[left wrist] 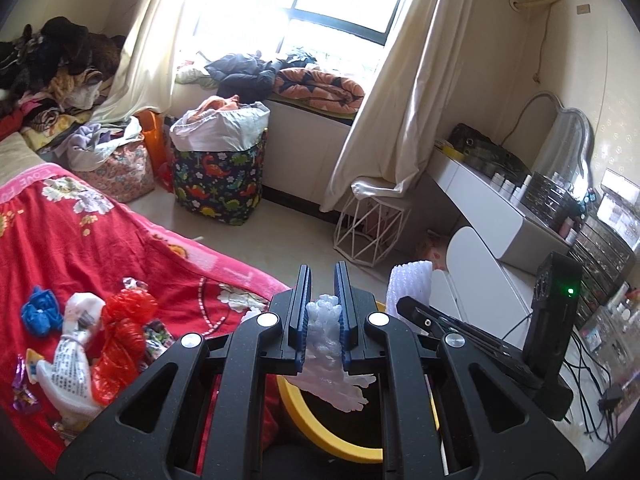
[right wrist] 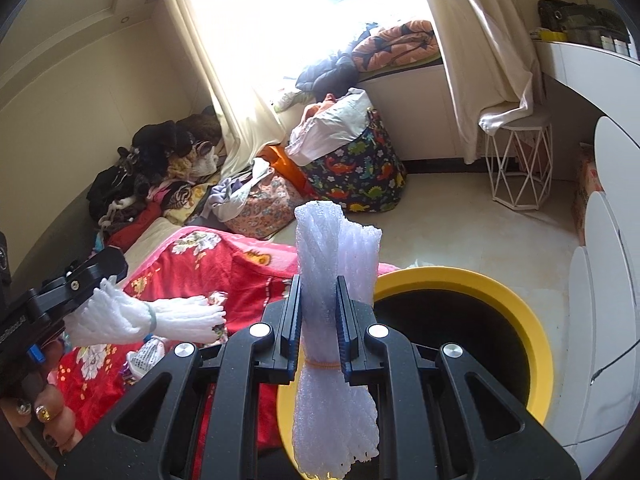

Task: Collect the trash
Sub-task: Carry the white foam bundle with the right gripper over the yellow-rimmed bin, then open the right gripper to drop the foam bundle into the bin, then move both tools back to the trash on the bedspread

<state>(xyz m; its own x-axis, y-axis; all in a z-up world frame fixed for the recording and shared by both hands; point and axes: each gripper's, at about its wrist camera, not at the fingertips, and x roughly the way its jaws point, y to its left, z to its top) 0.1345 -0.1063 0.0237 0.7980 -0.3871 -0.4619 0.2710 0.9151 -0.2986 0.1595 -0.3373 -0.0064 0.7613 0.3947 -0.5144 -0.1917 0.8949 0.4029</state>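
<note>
In the left wrist view my left gripper [left wrist: 323, 280] is shut on a crumpled piece of white foam netting [left wrist: 332, 368], which hangs over the yellow-rimmed bin [left wrist: 316, 428]. My right gripper [right wrist: 319, 292] is shut on a longer bundle of white foam netting [right wrist: 336, 240] tied with an orange band, at the bin's left rim [right wrist: 460, 280]. Each gripper shows in the other's view: the right gripper [left wrist: 416, 312] at the right, the left gripper [right wrist: 92, 280] at the left. On the red blanket [left wrist: 80, 248] lie a red plastic bag [left wrist: 122, 332], a blue bag [left wrist: 40, 310] and a white printed bag [left wrist: 74, 360].
A dinosaur-print basket [left wrist: 218, 184] and a floral bag [left wrist: 120, 172] stand on the floor by the window. A white wire stool [left wrist: 370, 228] and a white dresser [left wrist: 492, 208] line the right side. A hand [right wrist: 44, 412] holds the left gripper.
</note>
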